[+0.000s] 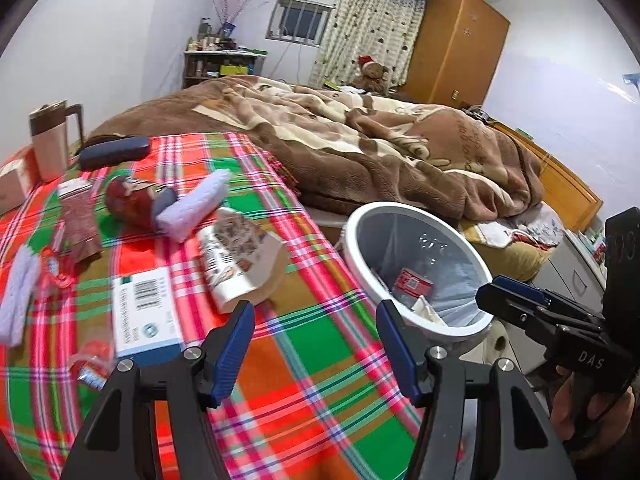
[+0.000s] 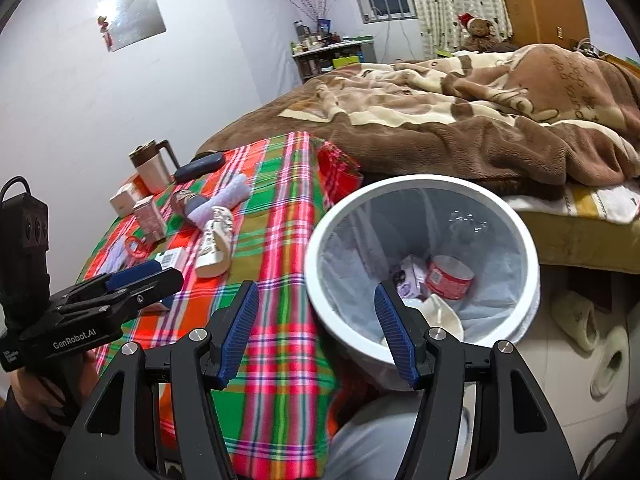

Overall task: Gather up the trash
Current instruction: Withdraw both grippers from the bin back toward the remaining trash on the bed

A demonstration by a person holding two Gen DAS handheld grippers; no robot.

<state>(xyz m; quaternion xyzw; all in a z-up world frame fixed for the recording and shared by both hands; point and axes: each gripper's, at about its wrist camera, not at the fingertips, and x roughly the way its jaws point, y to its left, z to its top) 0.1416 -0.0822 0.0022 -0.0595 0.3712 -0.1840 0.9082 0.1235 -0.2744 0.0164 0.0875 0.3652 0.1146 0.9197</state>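
Blue-padded left gripper (image 1: 316, 344): jaws spread, empty, above plaid tablecloth (image 1: 304, 360).
Right gripper (image 2: 316, 328): released, empty, over bin rim.
Crumpled printed paper carton (image 1: 236, 256): 11 o'clock of left gripper.
White round plastic bin (image 2: 524, 240): red-labelled can (image 2: 450, 276) inside, 1 o'clock.

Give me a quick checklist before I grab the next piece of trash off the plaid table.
1. Left gripper open and holding nothing: ok.
2. Right gripper open and holding nothing: ok.
3. Trash bin beside the table, top uncovered: ok.
4. Room left in the bin: ok, only a few items at the bottom.
5. Crumpled carton just ahead of the left gripper, nothing lying on it: ok.
6. Whether the carton is empty: cannot tell.
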